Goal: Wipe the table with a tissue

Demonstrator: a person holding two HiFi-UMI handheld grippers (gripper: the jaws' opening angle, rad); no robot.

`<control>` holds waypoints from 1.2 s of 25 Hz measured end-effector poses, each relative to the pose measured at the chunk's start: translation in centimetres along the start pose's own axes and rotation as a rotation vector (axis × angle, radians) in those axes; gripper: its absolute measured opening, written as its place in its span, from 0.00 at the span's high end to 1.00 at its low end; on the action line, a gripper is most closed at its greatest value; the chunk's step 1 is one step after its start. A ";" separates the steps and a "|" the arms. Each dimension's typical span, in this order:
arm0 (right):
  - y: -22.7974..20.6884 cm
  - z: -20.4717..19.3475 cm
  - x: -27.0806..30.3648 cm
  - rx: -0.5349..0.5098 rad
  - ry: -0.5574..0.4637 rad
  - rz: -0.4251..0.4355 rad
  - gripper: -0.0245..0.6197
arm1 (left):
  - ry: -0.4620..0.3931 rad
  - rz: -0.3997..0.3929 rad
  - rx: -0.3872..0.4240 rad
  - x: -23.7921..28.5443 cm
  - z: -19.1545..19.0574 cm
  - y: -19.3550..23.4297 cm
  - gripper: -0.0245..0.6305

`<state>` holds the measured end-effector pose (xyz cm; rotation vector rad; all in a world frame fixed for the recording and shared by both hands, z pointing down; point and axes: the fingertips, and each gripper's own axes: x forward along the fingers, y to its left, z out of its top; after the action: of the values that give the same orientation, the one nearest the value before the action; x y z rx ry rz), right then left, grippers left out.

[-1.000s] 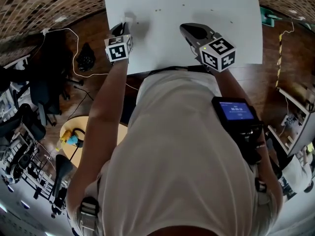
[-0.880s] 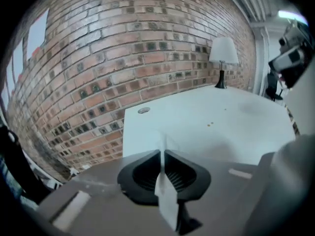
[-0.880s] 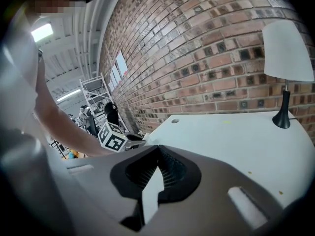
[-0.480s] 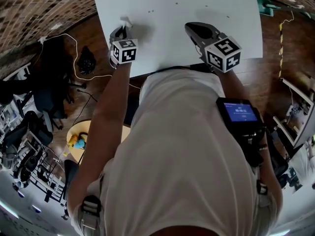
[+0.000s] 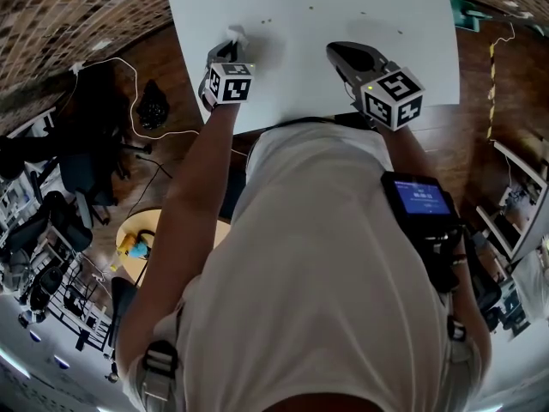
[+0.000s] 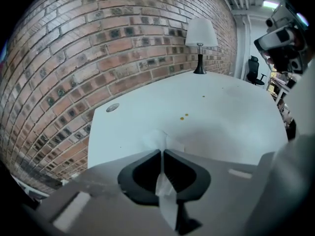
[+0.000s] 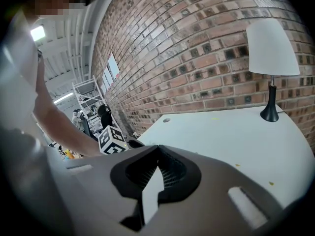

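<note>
Over the white desk (image 5: 360,7) the left gripper (image 6: 161,152) tilts down while the right gripper (image 7: 157,149) hangs aside, jaws closed on nothing, leaving the tissue (image 6: 158,140), pinched in the left jaws, free to rub the nearby yellow specks (image 6: 183,116).

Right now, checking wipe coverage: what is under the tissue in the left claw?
The tissue, pinched in the left claw that just closed tighter, lies over white table. Yellowish specks sit beyond it, uncovered. The patch directly beneath it is hidden.
</note>
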<state>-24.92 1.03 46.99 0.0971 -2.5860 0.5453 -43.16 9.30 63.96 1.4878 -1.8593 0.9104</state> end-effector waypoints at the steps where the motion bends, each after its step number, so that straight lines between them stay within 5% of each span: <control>1: -0.1 0.0 -0.1 0.001 0.001 0.000 0.95 | 0.001 -0.006 -0.005 0.0 0.1 -0.1 0.93; 11: -0.5 -0.1 -0.3 0.004 0.008 0.035 0.95 | 0.055 -0.152 -0.042 0.0 0.5 -3.5 0.93; 15: -1.4 1.0 -0.5 -0.004 -0.007 0.055 0.95 | 0.022 -0.158 -0.153 -0.4 1.2 -3.0 0.93; 25: -4.0 1.0 -3.8 0.020 -0.049 0.039 0.95 | -0.036 -0.010 -0.383 -1.2 3.3 2.0 0.93; 30: -5.4 0.5 -5.4 0.055 -0.059 0.014 0.95 | -0.005 0.005 -0.349 0.6 4.3 1.4 0.93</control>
<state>-19.53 -4.30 45.96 0.1154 -2.6307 0.6283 -44.76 5.71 61.64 1.2713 -1.9089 0.5479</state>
